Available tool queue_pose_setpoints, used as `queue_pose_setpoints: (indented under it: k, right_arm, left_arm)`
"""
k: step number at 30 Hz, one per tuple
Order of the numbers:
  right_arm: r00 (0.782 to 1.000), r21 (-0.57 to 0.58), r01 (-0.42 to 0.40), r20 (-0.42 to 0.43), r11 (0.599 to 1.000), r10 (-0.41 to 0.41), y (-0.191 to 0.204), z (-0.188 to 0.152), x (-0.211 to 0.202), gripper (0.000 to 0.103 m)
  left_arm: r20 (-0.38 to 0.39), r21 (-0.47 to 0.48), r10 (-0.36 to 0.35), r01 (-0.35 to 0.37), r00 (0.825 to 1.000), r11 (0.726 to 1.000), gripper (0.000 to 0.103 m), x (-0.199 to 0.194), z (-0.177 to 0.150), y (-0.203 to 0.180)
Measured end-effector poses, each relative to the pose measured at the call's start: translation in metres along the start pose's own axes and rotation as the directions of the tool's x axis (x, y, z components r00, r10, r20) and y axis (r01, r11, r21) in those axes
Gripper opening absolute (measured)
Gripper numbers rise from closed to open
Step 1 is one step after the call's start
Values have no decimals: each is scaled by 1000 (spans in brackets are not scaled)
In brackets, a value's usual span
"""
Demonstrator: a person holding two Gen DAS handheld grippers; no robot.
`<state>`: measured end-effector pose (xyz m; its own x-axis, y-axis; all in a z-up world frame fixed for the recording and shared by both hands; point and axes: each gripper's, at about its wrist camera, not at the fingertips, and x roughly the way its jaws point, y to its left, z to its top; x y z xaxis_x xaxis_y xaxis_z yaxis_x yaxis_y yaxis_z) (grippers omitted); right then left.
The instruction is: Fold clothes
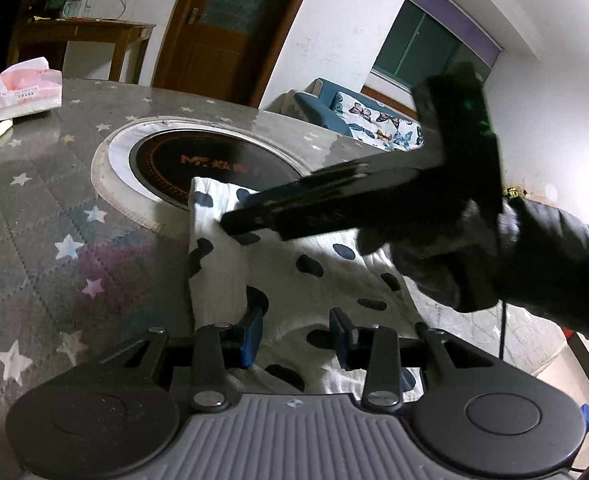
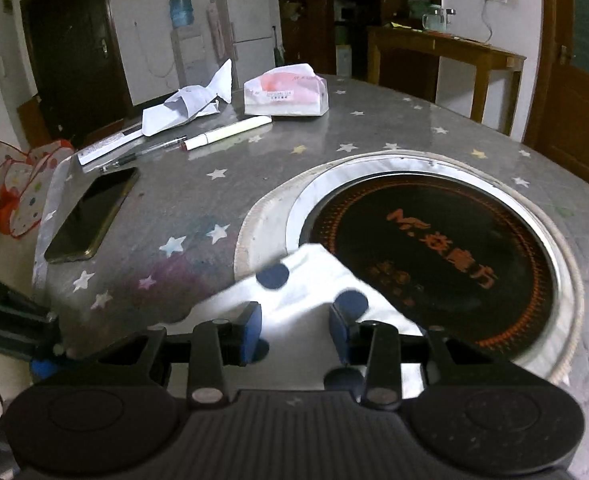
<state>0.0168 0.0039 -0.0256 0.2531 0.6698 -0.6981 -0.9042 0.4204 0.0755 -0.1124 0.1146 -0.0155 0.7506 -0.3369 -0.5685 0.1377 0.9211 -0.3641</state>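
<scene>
Spotted cloth (image 1: 294,264) is lying on the desk (image 1: 54,216), spreading toward 12 o'clock between the left claw's (image 1: 296,334) parted jaws; the right claw (image 2: 294,332) is gaping over its corner.

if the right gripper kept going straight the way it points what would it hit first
Probably the white dotted cloth, which already lies between the open fingers of the right gripper. Past its edge comes the round black cooktop set in the table, though depth is hard to judge.
</scene>
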Motion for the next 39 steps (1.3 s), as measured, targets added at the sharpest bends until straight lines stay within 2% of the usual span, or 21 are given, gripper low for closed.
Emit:
queue_pose_setpoints:
  k: [11,18,24,28,32,35,39]
  right_arm:
    - [1000,7,8,-9,1000,-8,-6,15,26,37]
    - [999,19,-1,34,1000,0,-7,11,-13,38]
    - [1000,10,0,26,1000,-1,4,-17,-43,39]
    - [1000,1,-10,21,1000,10,16,-38,-59,39]
    - [1000,-3,-16,21,1000,16,26,-59,-75,39]
    - [1000,-10,-4,15,1000,5,32,-75,-85,44]
    - [1000,-8,19,22,1000,-18,36,-94,-100,45]
  left_arm:
    - [1,-22,-10,11,1000,1000,40,0,-4,3]
    - [34,-13,2,-1,999,1000,41,-9,3,1]
    - [78,-41,25,-22,997,999,40,-7,15,7]
    - [73,-69,51,-46,996,997,39,1,18,14]
    - [55,-71,83,-79,995,994,32,6,13,19]
    - [42,-74,106,-103,993,992,30,9,8,23]
    - [41,-77,129,-126,991,989,29,9,6,25]
